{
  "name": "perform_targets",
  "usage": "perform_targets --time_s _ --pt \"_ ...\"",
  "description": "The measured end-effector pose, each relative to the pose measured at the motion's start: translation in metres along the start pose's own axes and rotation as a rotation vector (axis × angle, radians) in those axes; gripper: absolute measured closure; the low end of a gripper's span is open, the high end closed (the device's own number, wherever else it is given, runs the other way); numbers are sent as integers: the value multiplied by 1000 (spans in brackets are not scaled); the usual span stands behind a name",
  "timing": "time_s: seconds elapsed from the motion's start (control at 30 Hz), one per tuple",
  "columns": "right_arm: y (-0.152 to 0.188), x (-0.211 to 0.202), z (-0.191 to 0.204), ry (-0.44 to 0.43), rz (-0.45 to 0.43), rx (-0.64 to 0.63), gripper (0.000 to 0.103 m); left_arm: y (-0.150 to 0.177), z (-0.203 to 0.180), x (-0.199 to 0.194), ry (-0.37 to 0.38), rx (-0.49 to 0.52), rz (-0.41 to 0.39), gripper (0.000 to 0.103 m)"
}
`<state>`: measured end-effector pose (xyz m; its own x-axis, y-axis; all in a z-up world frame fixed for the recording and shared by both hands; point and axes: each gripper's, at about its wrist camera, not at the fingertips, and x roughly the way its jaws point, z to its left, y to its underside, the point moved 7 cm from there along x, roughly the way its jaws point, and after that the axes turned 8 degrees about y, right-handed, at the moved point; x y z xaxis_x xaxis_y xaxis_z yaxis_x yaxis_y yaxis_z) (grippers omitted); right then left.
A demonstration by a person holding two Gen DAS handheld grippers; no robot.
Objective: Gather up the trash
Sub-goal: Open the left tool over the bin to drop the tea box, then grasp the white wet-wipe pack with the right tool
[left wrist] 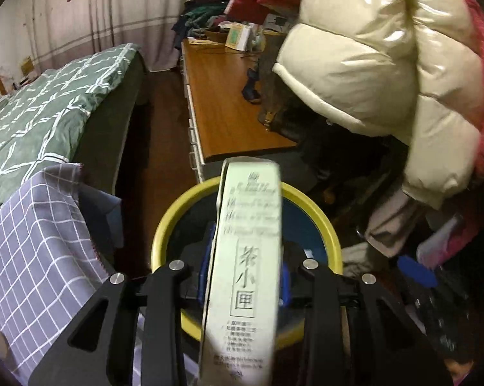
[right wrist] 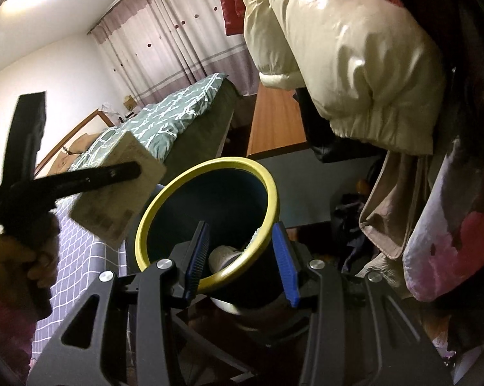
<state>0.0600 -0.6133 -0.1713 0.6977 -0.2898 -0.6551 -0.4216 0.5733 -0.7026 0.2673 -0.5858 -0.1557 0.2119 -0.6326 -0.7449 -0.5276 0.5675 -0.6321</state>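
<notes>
A pale green printed box (left wrist: pixel 248 257) stands upright between the blue pads of my left gripper (left wrist: pixel 246 278), which is shut on its two narrow sides. It hangs right over the mouth of a dark bin with a yellow rim (left wrist: pixel 164 225). From the right wrist, the same box (right wrist: pixel 119 193) and the left gripper (right wrist: pixel 123 173) are at the bin's left edge, with a hand below. My right gripper (right wrist: pixel 242 259) is shut on the near wall of the tilted bin (right wrist: pixel 206 167), one pad inside and one outside. A white crumpled item (right wrist: pixel 224 257) lies inside.
A cream puffer jacket (left wrist: pixel 370 64) and other hung clothes crowd the right side. A wooden desk (left wrist: pixel 222 103) with clutter runs behind the bin. A bed with a green patterned quilt (left wrist: pixel 42 122) and a grey checked cloth (left wrist: pixel 36 257) are on the left.
</notes>
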Motion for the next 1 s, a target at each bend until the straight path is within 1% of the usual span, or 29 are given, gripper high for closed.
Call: perform_targets --time_s 0.03,0.07,0.1,0.17,0.2,0.3,0.4,0.47,0.57,0.63,0.73,0.83,0.93,1.0 --pt "0 1 1 -1 3 -1 61 -2 2 1 -10 -6 -9 54" --pt "1 1 2 -3 4 -1 61 -5 4 -2 -22 -12 -25 34" --pt "1 2 3 -5 5 -1 61 -7 6 -8 -36 -14 -51 24" --pt "1 3 6 -9 7 -3 60 -9 4 -25 -59 -1 -94 24" --pt "2 3 7 -11 7 -4 60 -8 4 -34 -65 3 -103 24" --pt "4 4 14 -20 12 -13 60 -1 6 -71 -62 -5 -150 22" --pt "9 4 24 -32 20 -28 60 13 11 -112 -69 -22 -198 18" --pt "12 3 31 -40 24 -41 60 26 17 -139 -82 -32 -233 17" --pt "15 1 45 -53 29 -67 60 49 29 -186 -116 -52 -286 13" --pt "18 -2 57 -64 28 -88 60 69 42 -219 -162 -74 -325 11" --pt "22 -7 76 -81 30 -123 60 96 59 -259 -230 -115 -376 10" --pt "28 -11 100 -100 35 -165 59 135 86 -302 -323 -164 -411 9" --pt "36 -15 129 -130 46 -216 59 166 110 -331 -391 -208 -432 9" --pt "41 -19 147 -145 50 -248 59 190 134 -354 -438 -257 -454 8"
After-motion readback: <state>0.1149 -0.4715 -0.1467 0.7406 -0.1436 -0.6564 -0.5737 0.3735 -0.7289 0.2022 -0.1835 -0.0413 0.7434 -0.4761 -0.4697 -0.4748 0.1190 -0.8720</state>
